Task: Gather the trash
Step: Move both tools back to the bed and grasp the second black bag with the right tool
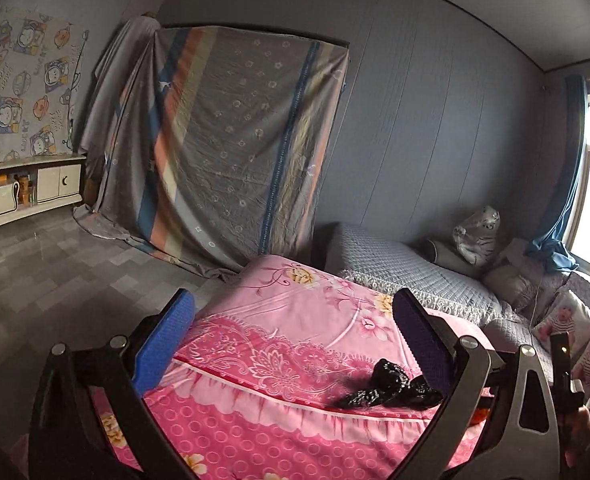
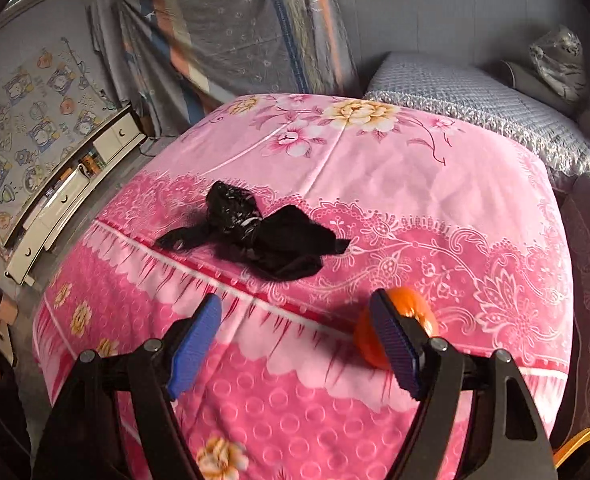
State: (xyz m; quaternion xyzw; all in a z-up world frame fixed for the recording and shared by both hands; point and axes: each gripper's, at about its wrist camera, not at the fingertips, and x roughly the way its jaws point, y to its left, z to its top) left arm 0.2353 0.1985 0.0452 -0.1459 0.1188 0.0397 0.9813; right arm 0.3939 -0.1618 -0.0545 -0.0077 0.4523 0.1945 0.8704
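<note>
Both tools hung with fingers apart and nothing between them: the left tool (image 1: 291, 344) and the right tool (image 2: 295, 344). A crumpled, glossy black plastic bag (image 2: 255, 236) lay on the pink floral bedspread (image 2: 415, 184), ahead of the right tool. Only the right view showed an orange ball (image 2: 411, 320) behind its right finger. Bare bedspread surrounded the bag; grey tiled floor (image 1: 55, 264) lay beyond the bed's left edge.

one black plastic bag (image 2: 255, 236), one orange ball (image 2: 395, 328), one pink floral sheet (image 2: 435, 200), two hand-held grippers
</note>
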